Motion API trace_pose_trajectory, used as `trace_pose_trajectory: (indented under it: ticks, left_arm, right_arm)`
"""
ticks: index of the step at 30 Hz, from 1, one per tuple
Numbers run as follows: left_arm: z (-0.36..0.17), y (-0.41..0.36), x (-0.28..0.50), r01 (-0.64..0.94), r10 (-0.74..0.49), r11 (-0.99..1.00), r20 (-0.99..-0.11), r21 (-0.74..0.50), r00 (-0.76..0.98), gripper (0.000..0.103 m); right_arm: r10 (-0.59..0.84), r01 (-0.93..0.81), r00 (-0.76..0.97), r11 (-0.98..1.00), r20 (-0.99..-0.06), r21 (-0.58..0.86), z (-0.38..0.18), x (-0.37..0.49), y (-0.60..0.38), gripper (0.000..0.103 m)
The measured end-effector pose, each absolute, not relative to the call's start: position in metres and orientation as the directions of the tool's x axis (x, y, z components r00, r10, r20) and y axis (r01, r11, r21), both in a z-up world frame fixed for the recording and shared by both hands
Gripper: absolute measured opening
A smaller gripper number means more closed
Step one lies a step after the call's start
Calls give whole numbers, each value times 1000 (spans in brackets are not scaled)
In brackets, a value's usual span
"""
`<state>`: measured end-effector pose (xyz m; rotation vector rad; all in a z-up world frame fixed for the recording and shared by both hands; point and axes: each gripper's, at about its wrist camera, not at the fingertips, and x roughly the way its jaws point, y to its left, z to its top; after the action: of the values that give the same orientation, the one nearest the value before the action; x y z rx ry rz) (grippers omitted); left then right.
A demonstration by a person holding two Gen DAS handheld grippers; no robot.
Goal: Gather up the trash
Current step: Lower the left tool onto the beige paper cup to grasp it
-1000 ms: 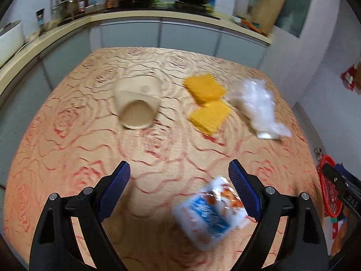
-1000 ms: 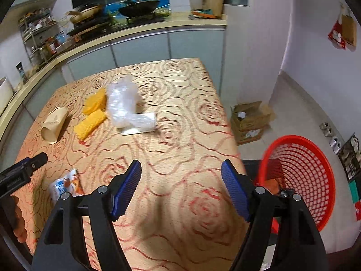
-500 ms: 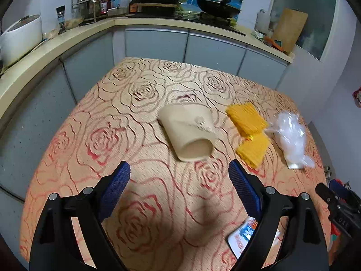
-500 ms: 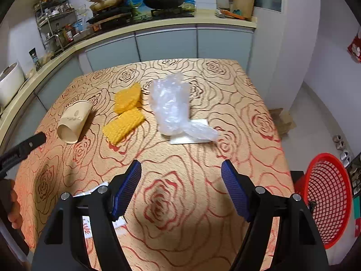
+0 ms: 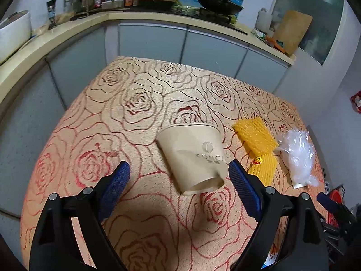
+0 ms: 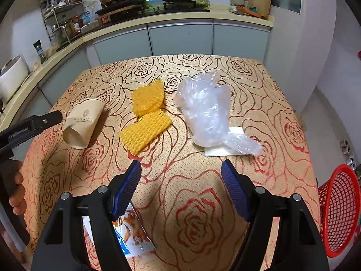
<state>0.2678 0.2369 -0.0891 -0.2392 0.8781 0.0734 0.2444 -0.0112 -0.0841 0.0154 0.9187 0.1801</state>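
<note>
A tan paper cup lies on its side on the rose-patterned table, mouth toward me. My left gripper is open and empty, its jaws either side of the cup's mouth, a little short of it. The cup also shows in the right wrist view. Two yellow foam nets and a clear plastic bag on a white card lie mid-table. My right gripper is open and empty, short of them. A snack wrapper lies under its left finger.
A red mesh basket stands on the floor past the table's right edge. Grey cabinets and a counter with pans, bottles and a rice cooker run behind the table. The left gripper's finger reaches beside the cup in the right wrist view.
My left gripper swung left from the snack wrapper and closed in on the paper cup. My right gripper swung left from the basket side toward the foam nets and plastic bag.
</note>
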Motion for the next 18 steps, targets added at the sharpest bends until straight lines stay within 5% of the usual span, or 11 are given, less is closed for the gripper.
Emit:
trace_pose_trajectory:
  ticks: [16, 18]
  left_arm:
    - [-124, 225, 296, -133, -38, 982, -829, -135, 558, 87]
    - [-130, 225, 297, -134, -42, 982, -839, -136, 543, 76]
  right_arm:
    - [177, -167, 580, 981, -795, 96, -91, 270, 8, 71]
    - [178, -167, 579, 981, -795, 98, -92, 272, 8, 71]
